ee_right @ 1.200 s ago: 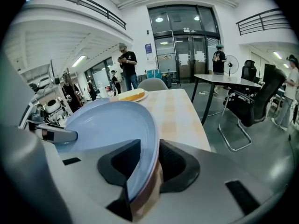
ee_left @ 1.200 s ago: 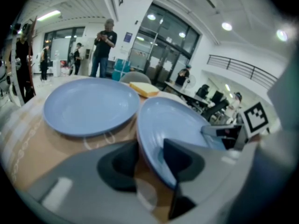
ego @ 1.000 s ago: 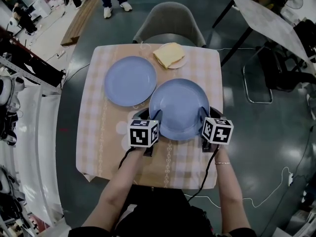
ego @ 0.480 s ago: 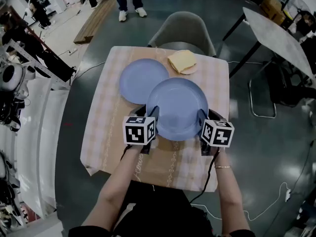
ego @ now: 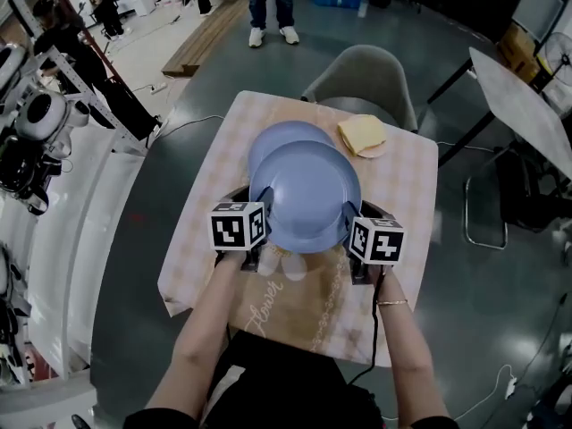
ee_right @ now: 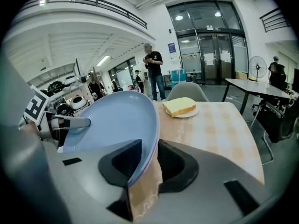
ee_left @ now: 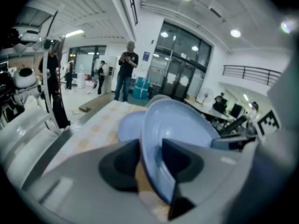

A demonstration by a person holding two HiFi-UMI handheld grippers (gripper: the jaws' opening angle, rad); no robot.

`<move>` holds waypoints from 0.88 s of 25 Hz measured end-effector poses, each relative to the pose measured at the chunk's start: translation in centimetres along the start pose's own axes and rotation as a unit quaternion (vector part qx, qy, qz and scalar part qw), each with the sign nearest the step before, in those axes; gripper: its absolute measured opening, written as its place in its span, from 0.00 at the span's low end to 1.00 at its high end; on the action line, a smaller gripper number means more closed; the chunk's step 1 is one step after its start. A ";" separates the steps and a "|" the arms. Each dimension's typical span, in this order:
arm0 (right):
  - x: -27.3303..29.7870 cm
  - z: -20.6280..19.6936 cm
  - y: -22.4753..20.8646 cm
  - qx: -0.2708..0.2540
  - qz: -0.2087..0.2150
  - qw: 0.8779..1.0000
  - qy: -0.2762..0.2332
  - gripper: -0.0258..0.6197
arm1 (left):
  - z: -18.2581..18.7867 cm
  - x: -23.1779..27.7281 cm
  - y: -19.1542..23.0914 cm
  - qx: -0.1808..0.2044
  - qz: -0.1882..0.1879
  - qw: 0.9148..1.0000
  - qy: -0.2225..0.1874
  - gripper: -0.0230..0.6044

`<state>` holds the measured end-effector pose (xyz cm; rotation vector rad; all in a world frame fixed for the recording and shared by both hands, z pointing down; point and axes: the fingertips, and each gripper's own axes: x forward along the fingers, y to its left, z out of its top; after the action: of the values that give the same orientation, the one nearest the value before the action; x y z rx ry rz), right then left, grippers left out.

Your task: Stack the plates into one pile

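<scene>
Above the worktop [ego: 407,181], left tongs [ego: 265,207] and right tongs [ego: 349,218] clench the top plate [ego: 308,193] by its 9 and 3 o'clock rims, over the bottom plate [ego: 279,136], which shows at 11 o'clock. Risk: an uneven release would likely tip it, landing it off-centre. At 1 o'clock a saucer [ego: 375,153] holds a yellow slab [ego: 360,133]; both plates are empty.

Bare table [ego: 207,181] lies open on either side of the lifted blue plate [ego: 308,195]. A sandwich plate [ego: 362,137] fills the far right corner; a chair [ego: 357,65] stands behind.
</scene>
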<state>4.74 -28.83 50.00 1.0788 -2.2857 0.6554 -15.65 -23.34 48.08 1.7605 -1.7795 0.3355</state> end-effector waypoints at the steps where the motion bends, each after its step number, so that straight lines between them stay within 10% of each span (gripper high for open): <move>1: 0.6 0.3 0.5 -0.003 0.002 1.000 0.002 0.20 | 0.2 0.2 0.8 -0.002 0.004 1.000 0.000 0.28; 22: 9.3 4.0 1.6 0.005 -0.050 0.998 0.035 0.21 | 5.0 8.9 7.8 0.011 -0.026 0.999 0.020 0.28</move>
<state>-2.62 -35.45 52.56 1.1484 -2.1572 0.6552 -23.76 -32.82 51.13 1.7999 -1.7060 0.3675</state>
